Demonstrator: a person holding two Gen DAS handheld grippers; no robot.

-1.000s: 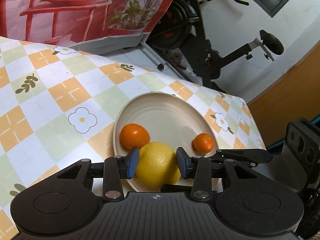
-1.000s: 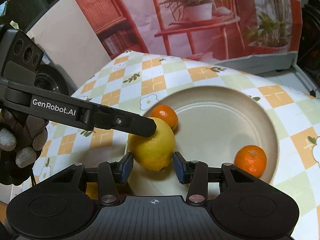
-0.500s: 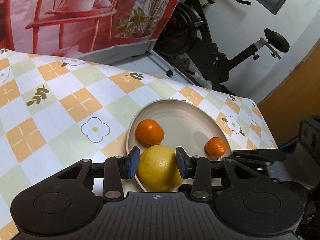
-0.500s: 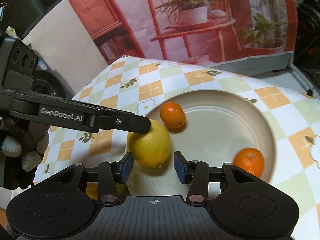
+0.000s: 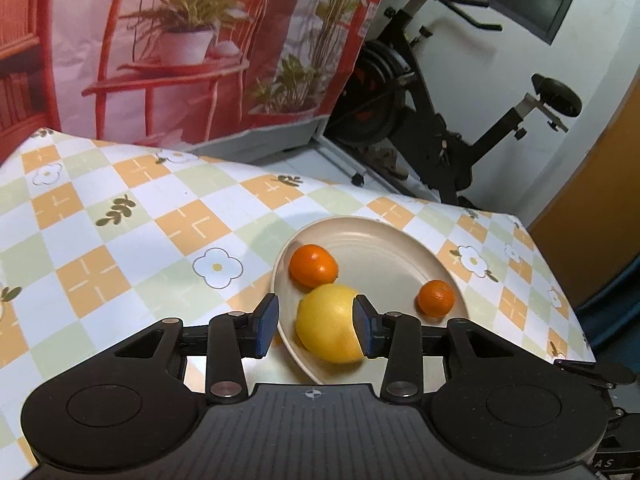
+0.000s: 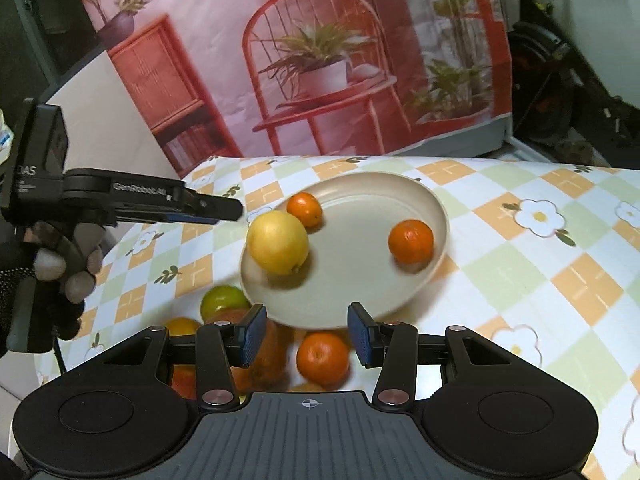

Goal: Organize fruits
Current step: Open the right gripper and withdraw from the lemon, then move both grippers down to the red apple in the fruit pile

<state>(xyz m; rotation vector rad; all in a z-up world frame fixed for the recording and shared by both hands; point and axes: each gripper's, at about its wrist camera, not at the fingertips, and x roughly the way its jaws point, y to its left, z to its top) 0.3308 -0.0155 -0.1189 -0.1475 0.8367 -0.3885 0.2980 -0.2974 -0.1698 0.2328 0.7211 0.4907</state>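
A beige plate (image 5: 380, 256) (image 6: 360, 248) on the checked cloth holds a yellow lemon (image 5: 328, 328) (image 6: 278, 242) at its near-left rim and two oranges (image 5: 314, 266) (image 5: 436, 298), also seen in the right wrist view (image 6: 305, 209) (image 6: 411, 240). My left gripper (image 5: 316, 330) is open, and the lemon shows beyond its pads. From the right wrist view the left gripper (image 6: 228, 210) hovers just left of the lemon, apart from it. My right gripper (image 6: 306, 338) is open and empty, above the plate's near rim.
Loose fruit lies in front of the plate: a green one (image 6: 222, 300), an orange (image 6: 322, 358) and others partly hidden by my fingers. A gloved hand (image 6: 60, 268) holds the left gripper. An exercise bike (image 5: 420, 120) and a red printed backdrop (image 6: 320, 60) stand behind the table.
Both grippers have drawn back from the lemon, which stays in the plate. The right one backed off farther, bringing the loose fruit in front of the plate into view.
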